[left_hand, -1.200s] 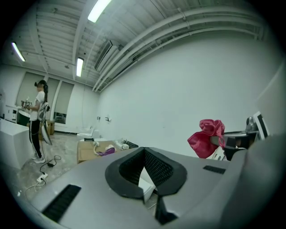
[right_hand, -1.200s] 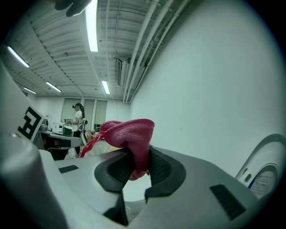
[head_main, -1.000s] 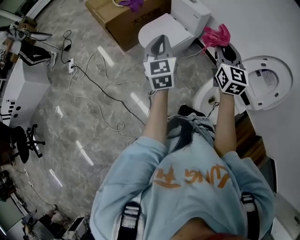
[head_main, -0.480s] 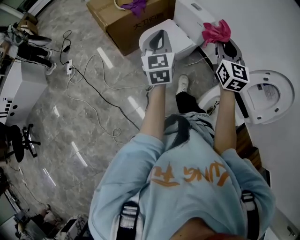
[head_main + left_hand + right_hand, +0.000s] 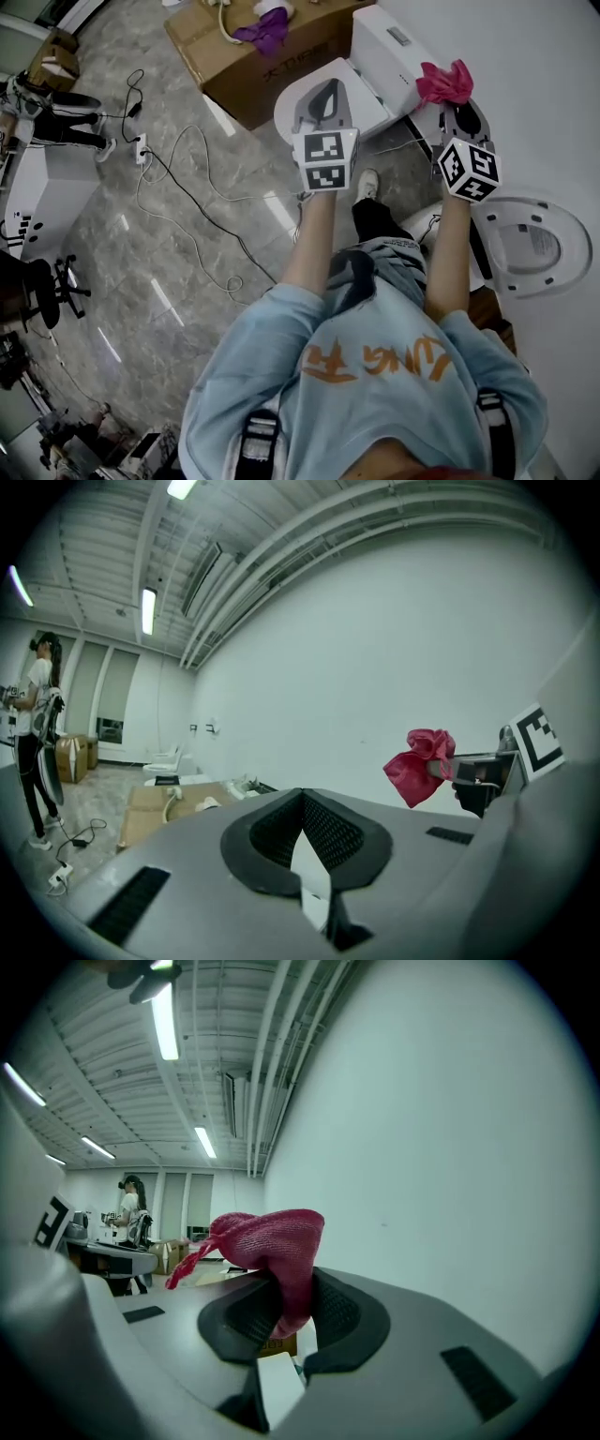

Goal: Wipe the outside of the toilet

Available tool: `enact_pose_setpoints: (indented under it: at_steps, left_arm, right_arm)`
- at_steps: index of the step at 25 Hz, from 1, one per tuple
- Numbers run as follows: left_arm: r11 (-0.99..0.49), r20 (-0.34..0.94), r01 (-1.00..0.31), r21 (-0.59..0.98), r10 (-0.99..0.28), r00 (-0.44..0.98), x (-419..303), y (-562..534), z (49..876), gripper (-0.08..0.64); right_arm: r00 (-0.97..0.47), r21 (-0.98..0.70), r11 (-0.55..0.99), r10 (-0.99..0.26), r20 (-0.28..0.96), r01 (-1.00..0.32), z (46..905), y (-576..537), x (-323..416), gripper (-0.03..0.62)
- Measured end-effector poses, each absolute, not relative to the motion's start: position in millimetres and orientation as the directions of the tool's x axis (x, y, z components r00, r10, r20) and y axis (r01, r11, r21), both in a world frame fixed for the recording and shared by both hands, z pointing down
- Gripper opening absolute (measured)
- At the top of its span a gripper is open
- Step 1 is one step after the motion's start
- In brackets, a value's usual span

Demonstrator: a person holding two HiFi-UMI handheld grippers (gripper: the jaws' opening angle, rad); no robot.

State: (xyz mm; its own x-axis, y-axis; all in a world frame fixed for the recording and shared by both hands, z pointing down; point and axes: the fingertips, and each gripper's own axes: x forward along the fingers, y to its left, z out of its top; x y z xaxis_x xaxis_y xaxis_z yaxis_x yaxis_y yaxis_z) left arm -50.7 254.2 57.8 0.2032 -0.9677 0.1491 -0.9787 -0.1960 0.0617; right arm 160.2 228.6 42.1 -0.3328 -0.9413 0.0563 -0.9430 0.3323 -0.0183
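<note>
We hold right tongs (image 5: 456,111) clamped on pink cloth (image 5: 445,82) beside toilet tank (image 5: 396,49); our left tongs (image 5: 323,96) pinched together, empty, over toilet lid (image 5: 364,86).

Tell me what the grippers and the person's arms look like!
The left gripper and right gripper are smooth grey shells with black bumpy pads inside. Each carries a white cube printed with black square markers. The person wears a light blue shirt with short sleeves, orange print on the back and black straps at the shoulders.
</note>
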Motion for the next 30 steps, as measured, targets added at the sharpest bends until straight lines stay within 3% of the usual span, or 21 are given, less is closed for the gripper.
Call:
enact_pose_setpoints:
  at_steps: [14, 30]
  left_arm:
    - [-0.223, 0.340, -0.970, 0.095, -0.909, 0.242, 50, 45, 112, 0.023]
    - [-0.205, 0.441, -0.977, 0.056, -0.873, 0.209, 67, -21, 139, 0.021]
  right_arm:
    - [-0.457, -0.124, 0.440, -0.865, 0.208, -0.889, 97, 9, 206, 0.087]
    - [-0.477, -0.245, 0.423, -0.845, 0.242, -0.872, 134, -50, 227, 0.087]
